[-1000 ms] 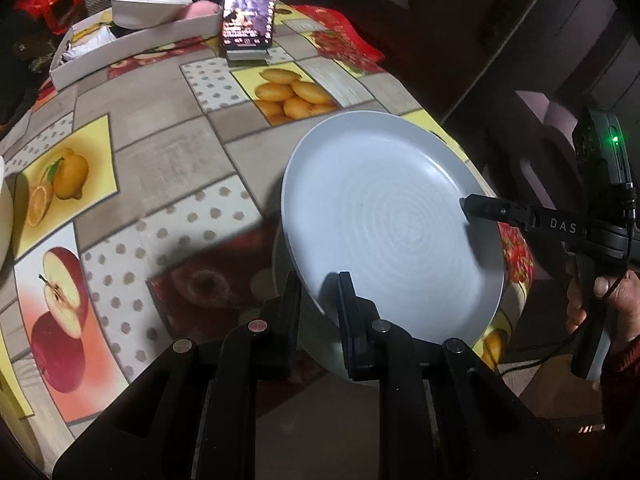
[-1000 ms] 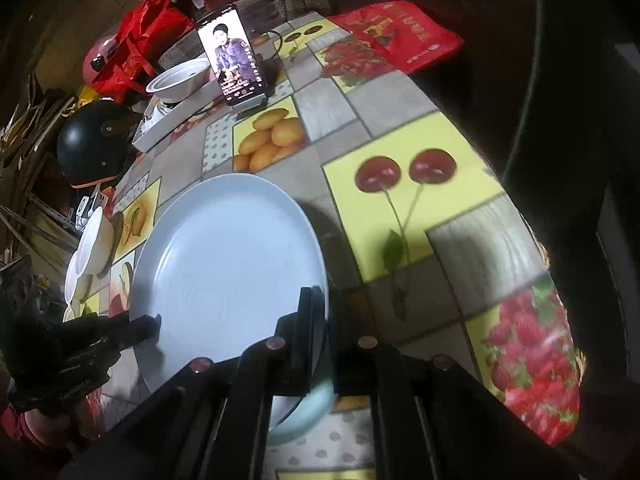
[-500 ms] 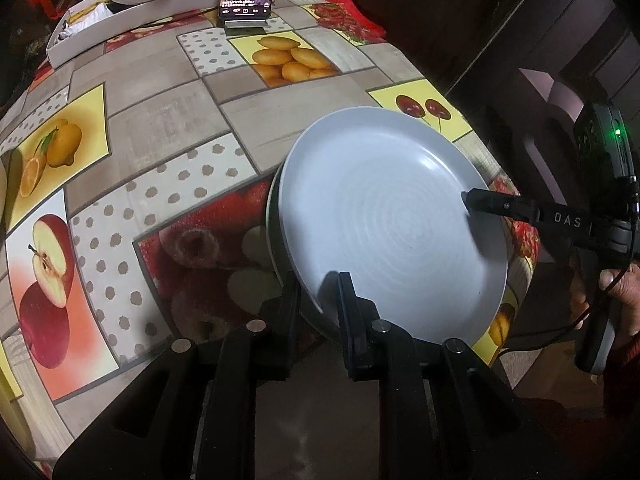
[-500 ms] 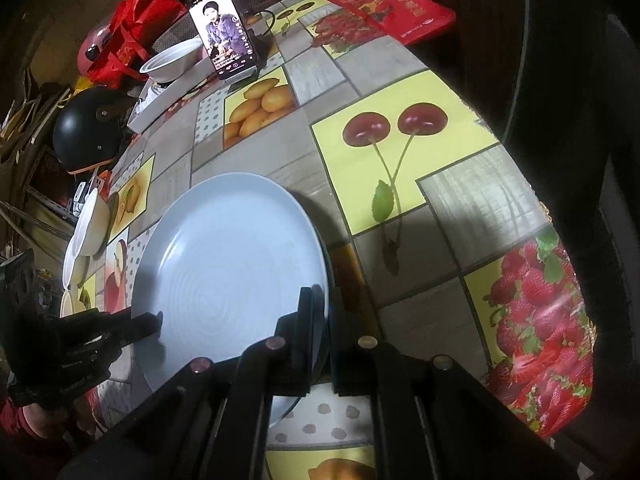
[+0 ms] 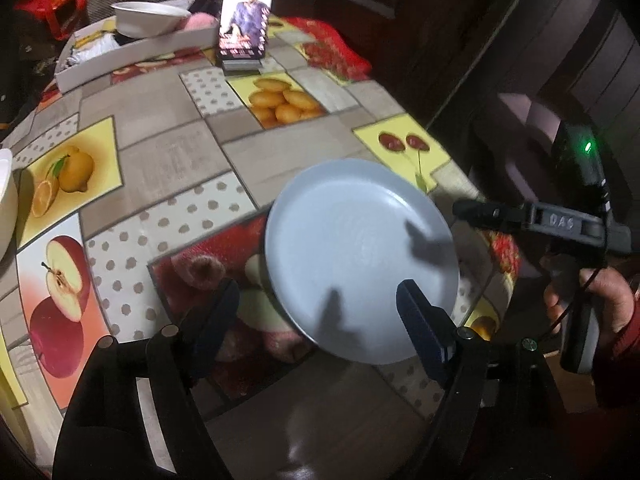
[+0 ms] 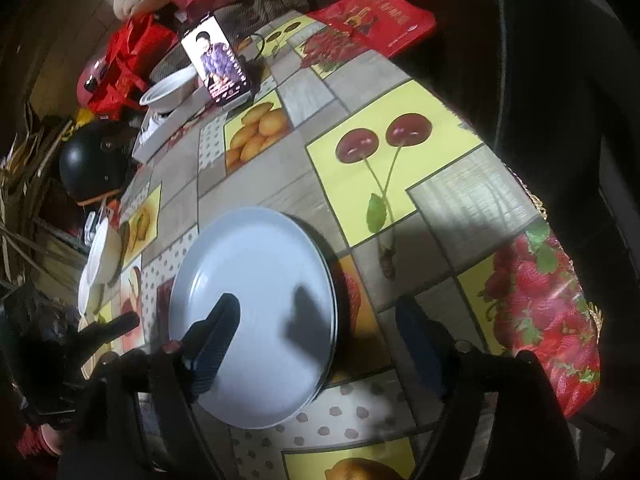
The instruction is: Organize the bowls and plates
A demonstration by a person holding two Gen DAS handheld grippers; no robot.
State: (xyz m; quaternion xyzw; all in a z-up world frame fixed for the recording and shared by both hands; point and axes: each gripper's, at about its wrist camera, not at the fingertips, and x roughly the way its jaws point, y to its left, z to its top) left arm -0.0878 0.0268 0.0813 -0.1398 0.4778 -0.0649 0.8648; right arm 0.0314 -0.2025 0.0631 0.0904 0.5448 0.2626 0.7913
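We see our left gripper and right gripper spread apart over the plate; a far white tray holds a bowl; "DAS" marks one gripper.

— Lighting? Bright at frame centre, lit from above; dark toward the corners. Finger shadows cast on the plate.

— Quality? Strong fisheye bending at edges; slight motion blur; glare on the tablecloth.
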